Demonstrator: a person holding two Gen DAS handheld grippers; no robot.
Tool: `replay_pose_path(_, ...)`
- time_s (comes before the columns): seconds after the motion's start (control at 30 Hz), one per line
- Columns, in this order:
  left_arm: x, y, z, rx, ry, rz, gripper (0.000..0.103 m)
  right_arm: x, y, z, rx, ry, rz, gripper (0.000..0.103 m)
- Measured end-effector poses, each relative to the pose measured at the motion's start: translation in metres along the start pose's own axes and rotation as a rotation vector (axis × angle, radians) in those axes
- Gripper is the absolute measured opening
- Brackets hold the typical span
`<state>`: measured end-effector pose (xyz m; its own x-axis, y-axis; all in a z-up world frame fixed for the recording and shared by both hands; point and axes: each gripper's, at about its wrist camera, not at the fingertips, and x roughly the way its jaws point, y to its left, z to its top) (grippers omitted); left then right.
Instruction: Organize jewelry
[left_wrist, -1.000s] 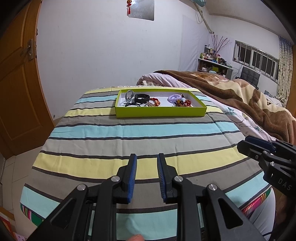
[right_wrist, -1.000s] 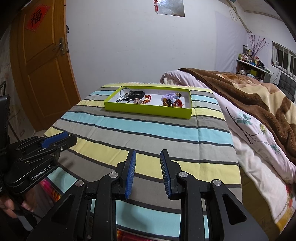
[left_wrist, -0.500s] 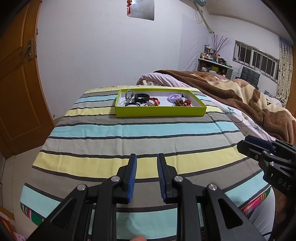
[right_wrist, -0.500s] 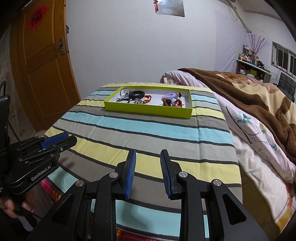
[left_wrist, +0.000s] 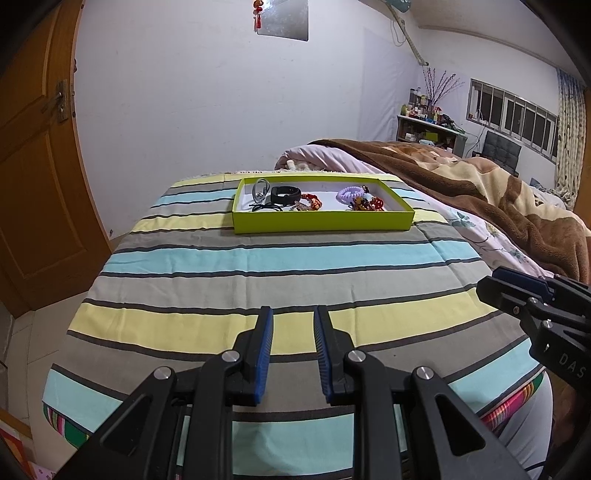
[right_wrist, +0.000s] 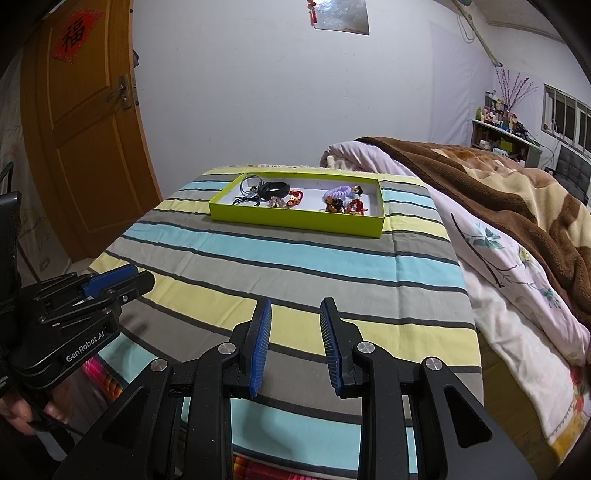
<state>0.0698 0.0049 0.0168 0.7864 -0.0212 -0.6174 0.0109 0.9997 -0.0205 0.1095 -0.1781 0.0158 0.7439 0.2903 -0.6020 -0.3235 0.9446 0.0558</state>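
Both grippers – left gripper (left_wrist: 293, 325) and right gripper (right_wrist: 295, 317) – gape empty; well beyond the jaws, a lime-green tray (left_wrist: 321, 223) holds a black bracelet (left_wrist: 284, 193), a purple hair tie (left_wrist: 350, 192) and red beads (left_wrist: 376, 203).

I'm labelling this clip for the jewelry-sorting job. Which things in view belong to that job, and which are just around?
Belongs to the job:
green tray
purple coil band
black bracelet
red bead pieces
left gripper, open
right gripper, open

Just around:
striped cloth
brown blanket
wooden door
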Motion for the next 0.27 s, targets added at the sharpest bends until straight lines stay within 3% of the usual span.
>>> replay_pose_path(0.27, -0.0018, 0.0018, 0.0011, -0.013, -0.011, 0.000, 0.023, -0.0002, -0.0001, 0.0001, 0.000, -0.002, -0.001, 0.028)
